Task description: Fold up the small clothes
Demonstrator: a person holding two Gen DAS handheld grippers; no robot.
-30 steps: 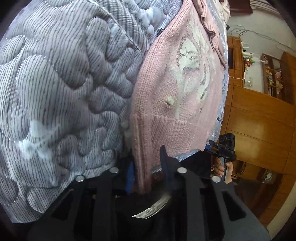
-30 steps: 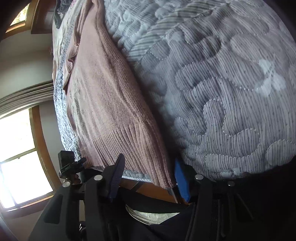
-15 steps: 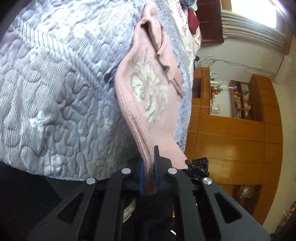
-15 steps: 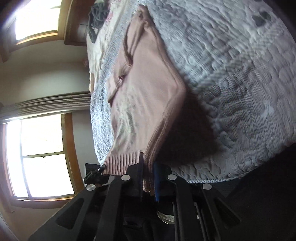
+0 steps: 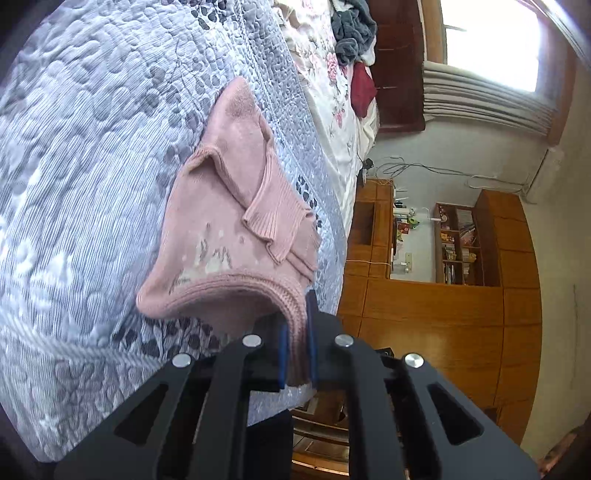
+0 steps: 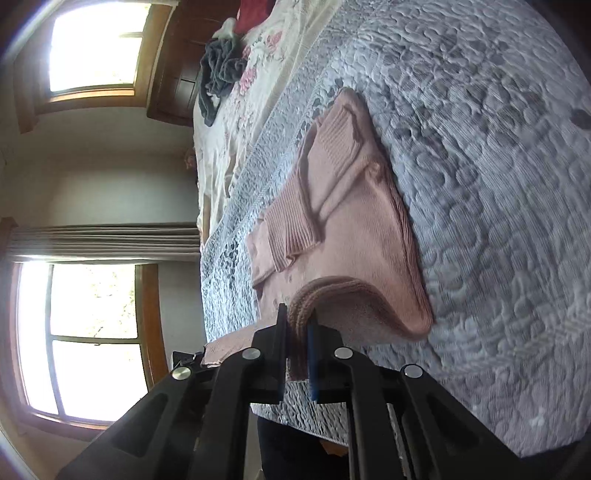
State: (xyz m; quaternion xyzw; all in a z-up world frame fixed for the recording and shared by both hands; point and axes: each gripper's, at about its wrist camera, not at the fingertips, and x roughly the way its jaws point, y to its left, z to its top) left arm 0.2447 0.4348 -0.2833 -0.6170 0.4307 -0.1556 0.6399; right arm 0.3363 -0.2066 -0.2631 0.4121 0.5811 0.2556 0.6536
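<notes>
Left gripper point(image 5: 295, 347): my jaws are pressed tight on the ribbed bottom edge of the small pink knitted sweater point(image 5: 229, 229). The blue pads point(image 5: 283, 354) squeeze the knit from both sides.
Right gripper point(image 6: 297, 350): my jaws are pressed tight here too, on the other corner of the same ribbed edge of the sweater point(image 6: 354, 229).
Sweater: most of it lies flat on the grey quilted bedspread point(image 5: 92, 147), near the edge of the bed. The bottom edge is lifted up off the bed and curls toward the top of the sweater, so it makes an arch between my two grippers.
Sleeves: both are folded in across the front. A ribbed cuff point(image 5: 269, 225) lies on top, near the middle.
Picture on the sweater: a white pattern point(image 5: 207, 258) peeks out just under the lifted edge. I cannot tell what it shows.
Bed: past the grey bedspread there is a white sheet with pink flowers point(image 5: 332, 85). A dark grey bundle of cloth point(image 5: 351, 29) and a dark red cloth point(image 5: 362, 86) lie on it, well apart from the sweater.
Room: wooden cabinets with shelves point(image 5: 454, 243) stand on one side. A bright window with a wooden frame point(image 6: 81, 332) and a grey curtain point(image 6: 103, 243) are on the other side.
</notes>
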